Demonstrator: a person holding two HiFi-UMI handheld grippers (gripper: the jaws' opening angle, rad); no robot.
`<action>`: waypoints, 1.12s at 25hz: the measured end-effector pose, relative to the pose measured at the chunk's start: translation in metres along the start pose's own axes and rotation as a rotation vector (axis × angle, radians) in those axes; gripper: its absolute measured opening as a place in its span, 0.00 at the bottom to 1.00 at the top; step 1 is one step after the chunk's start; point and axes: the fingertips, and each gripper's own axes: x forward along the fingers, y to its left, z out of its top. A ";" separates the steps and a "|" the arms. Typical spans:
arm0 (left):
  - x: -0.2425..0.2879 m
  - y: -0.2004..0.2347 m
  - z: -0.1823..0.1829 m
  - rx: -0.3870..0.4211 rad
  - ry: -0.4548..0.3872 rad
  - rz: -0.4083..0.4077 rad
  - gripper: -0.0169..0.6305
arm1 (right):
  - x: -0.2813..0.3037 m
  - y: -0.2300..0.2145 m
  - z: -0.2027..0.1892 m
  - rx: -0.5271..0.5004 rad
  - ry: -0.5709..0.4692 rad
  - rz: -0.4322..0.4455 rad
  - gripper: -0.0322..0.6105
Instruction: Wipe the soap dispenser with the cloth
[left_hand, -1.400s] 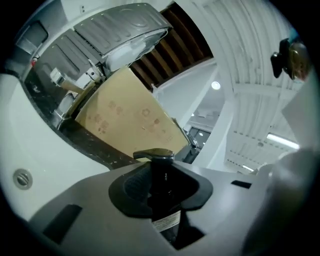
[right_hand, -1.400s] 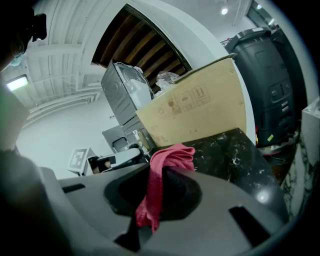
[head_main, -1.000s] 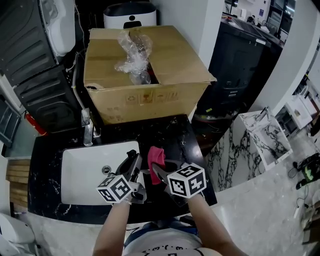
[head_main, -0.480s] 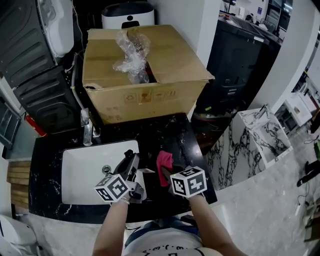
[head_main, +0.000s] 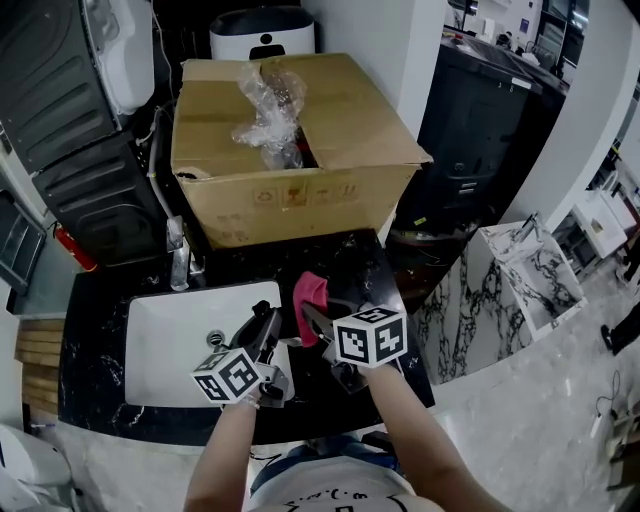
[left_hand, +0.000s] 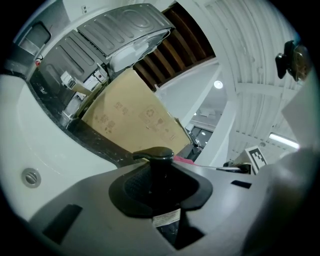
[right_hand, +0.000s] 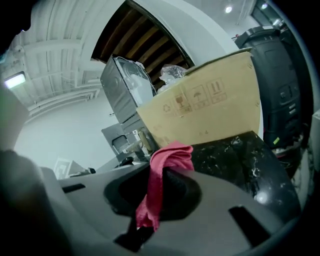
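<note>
Left gripper (left_hand: 161, 190): jaws part-way open and clamped on the soap dispenser (left_hand: 154, 156). The dark bottle sits upright between the two black pads, its pump head standing clear above them and its label showing below. In the head view this gripper (head_main: 264, 328) is held over the near right edge of the white sink (head_main: 160, 345).

Right gripper (right_hand: 157, 192): jaws closed almost fully on the pink cloth (right_hand: 167, 157). One bunched end rises above the pads; a narrow tail hangs down between them. In the head view the cloth (head_main: 310, 292) hangs over the black marble counter (head_main: 360, 265), just to the right of the left gripper's jaw tips and near the dispenser. Contact between cloth and dispenser cannot be confirmed. The left gripper view shows a strip of pink just behind the pump head.

A cardboard box (head_main: 300, 190) stands at the back of the counter.

Change noted: half a second ago the cloth sat further right and closer to the person. It now lies further from the person and nearer the dispenser. The left gripper holds the same position and grip.
</note>
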 end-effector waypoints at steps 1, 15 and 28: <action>0.000 0.000 0.000 0.003 0.002 0.002 0.18 | 0.004 -0.003 -0.002 0.004 0.010 -0.005 0.13; 0.024 -0.041 -0.017 0.278 0.129 -0.150 0.18 | -0.052 -0.072 -0.030 0.093 0.053 -0.239 0.13; 0.046 -0.103 -0.073 0.691 0.503 -0.733 0.20 | -0.134 -0.105 -0.041 0.199 -0.065 -0.342 0.13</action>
